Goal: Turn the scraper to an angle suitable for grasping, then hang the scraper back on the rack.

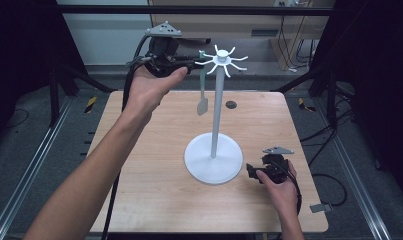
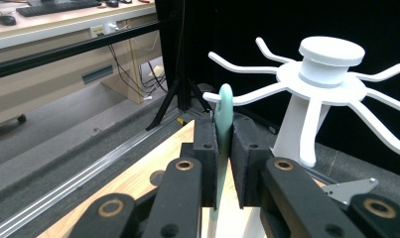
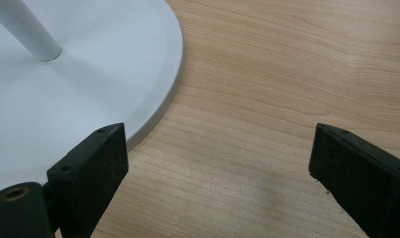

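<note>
Jaws of the left gripper (image 2: 223,163) are clamped on the handle of a slim pale green plastic spatula (image 1: 202,100), raised high over the far left part of the light wooden table (image 1: 154,200). That spatula hangs blade-down just beside the spoked top of the white metal hook stand (image 1: 216,115), its tip near one curved arm. Right gripper (image 3: 217,173) rests low at the near right, jaws wide apart and holding nothing, one pad next to the stand's round base.

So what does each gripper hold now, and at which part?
The left gripper clamps the pale green spatula near the handle's top end. The right gripper is open and holds nothing.
</note>
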### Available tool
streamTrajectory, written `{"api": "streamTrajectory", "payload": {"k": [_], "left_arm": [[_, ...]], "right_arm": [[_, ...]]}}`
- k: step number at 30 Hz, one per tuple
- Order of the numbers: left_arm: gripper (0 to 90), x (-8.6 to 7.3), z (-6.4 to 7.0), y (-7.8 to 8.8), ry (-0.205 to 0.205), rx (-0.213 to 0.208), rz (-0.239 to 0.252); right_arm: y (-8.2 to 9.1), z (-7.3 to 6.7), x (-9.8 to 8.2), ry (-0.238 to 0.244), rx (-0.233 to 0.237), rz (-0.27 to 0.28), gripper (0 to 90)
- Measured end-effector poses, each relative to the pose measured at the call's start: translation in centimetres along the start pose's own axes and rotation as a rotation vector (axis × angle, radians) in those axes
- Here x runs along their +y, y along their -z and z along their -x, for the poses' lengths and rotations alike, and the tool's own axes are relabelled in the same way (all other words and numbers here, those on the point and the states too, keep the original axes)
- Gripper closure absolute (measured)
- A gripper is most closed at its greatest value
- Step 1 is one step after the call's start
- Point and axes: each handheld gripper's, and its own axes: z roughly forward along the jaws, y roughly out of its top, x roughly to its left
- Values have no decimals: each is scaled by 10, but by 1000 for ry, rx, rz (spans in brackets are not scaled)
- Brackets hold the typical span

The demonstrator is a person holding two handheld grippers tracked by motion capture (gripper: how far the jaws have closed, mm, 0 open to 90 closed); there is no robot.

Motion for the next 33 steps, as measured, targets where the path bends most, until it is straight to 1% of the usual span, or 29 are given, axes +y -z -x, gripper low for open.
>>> {"api": "streamTrajectory", "payload": {"k": [6, 15, 19, 21, 23, 24, 26, 27, 29, 30, 32, 33], "left_arm": [[758, -8, -2, 6, 29, -6, 38], [721, -21, -2, 24, 15, 6, 42], [697, -28, -3, 30, -1, 22, 28], [660, -33, -2, 33, -10, 43, 20], [616, -38, -2, 35, -12, 53, 12], [588, -41, -2, 37, -18, 61, 6], [529, -46, 0, 39, -43, 83, -15], [510, -50, 1, 40, -57, 87, -28], [454, -57, 3, 41, -66, 90, -33], [430, -62, 4, 41, -68, 94, -34], [382, -71, 7, 41, -62, 84, -37], [353, -76, 7, 41, -65, 82, -45]], "right_arm": [[0, 0, 0, -2, 1, 2, 88], [0, 0, 0, 3, 0, 7, 88], [0, -1, 0, 3, -1, 5, 88], [0, -1, 0, 4, -2, 6, 88], [0, -1, 0, 2, 1, 5, 88], [0, -1, 0, 4, -2, 3, 88], [0, -1, 0, 5, -3, 1, 88], [0, -1, 0, 3, -1, 2, 88], [0, -1, 0, 9, 0, 5, 88], [0, -2, 0, 6, -1, 7, 88], [0, -2, 0, 11, -3, 5, 88], [0, -2, 0, 9, -4, 6, 88]]}}
